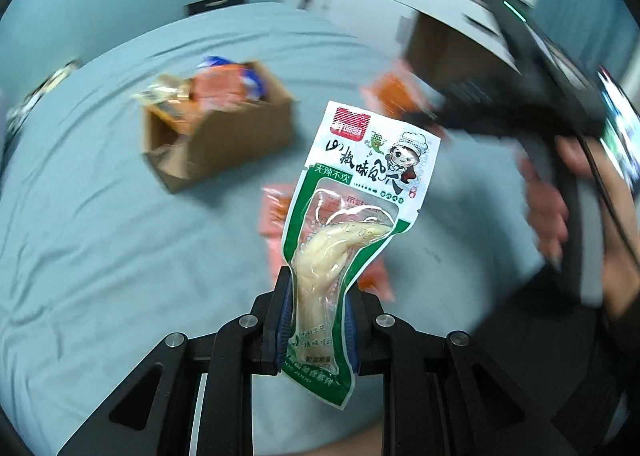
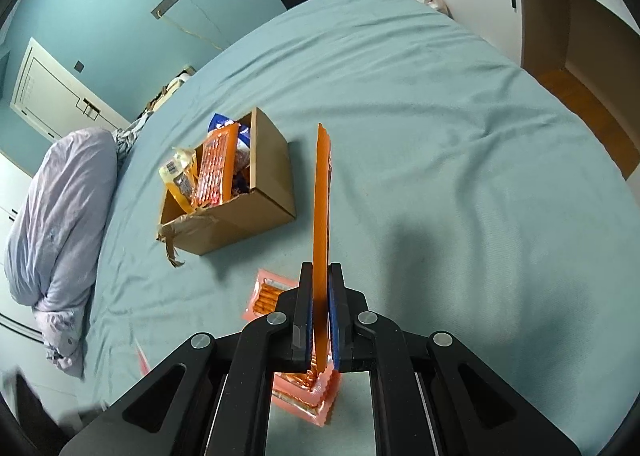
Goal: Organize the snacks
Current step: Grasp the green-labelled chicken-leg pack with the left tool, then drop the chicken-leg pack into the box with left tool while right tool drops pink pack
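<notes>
**Two packets lifted, more still loose on the bed**

Several snacks already stand in the cardboard box (image 2: 240, 192) on the blue bed (image 2: 440, 136), at ten o'clock from both grippers. Left over: an orange pack (image 2: 266, 292) lying flat near the box. The left gripper (image 1: 316, 320) is clamped on a chicken-foot packet (image 1: 352, 216), long axis toward one o'clock. The right gripper (image 2: 320, 320) pinches an orange packet (image 2: 322, 196) edge-on, pointing twelve o'clock.
</notes>
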Demonstrator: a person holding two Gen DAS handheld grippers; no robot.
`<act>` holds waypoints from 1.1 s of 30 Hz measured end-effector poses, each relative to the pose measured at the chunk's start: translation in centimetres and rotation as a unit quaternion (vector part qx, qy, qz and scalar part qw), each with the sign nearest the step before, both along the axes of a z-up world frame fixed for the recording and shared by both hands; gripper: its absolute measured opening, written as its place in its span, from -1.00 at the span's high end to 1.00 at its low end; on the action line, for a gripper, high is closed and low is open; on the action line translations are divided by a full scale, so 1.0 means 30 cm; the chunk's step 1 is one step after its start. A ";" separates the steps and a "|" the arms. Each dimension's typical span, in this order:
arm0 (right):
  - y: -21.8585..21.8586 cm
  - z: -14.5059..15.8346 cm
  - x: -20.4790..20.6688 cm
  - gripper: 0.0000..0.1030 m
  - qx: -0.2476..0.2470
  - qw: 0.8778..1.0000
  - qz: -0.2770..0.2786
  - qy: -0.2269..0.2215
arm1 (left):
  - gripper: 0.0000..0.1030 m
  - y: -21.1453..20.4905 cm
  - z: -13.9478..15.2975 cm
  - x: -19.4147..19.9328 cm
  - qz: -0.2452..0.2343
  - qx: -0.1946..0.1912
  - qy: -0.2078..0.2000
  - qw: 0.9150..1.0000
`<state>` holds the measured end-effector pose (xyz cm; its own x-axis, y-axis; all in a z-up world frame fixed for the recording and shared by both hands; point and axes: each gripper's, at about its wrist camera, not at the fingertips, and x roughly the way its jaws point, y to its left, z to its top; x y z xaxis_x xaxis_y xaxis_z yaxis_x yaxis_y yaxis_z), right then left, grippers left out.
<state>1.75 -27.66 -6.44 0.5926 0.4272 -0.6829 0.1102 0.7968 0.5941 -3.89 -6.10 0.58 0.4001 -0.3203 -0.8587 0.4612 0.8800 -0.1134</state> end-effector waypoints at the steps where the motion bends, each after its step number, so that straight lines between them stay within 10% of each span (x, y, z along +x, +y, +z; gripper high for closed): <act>1: -0.005 -0.005 0.001 0.92 0.003 1.000 -0.001 0.002 | 0.58 0.019 0.004 0.030 0.013 -0.004 -0.002 1.000; 21: 0.061 -0.023 0.060 0.92 -0.009 0.999 0.039 0.011 | 0.54 0.098 0.041 0.636 0.177 -0.054 -0.022 0.982; 29: 0.056 -0.046 0.076 0.92 -0.012 0.999 0.036 0.023 | -0.58 0.155 -0.020 0.626 0.232 -0.032 -0.002 0.972; 33: 0.076 -0.048 0.079 0.92 -0.020 0.999 0.041 0.023 | -0.58 0.207 -0.041 0.484 0.217 0.020 -0.008 0.976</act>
<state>4.12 -25.38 -7.87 0.5246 0.4458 -0.7253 0.0693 0.8268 0.5583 10.63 0.10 -0.65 0.5033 -0.0835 -0.8601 0.0450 0.9965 -0.0705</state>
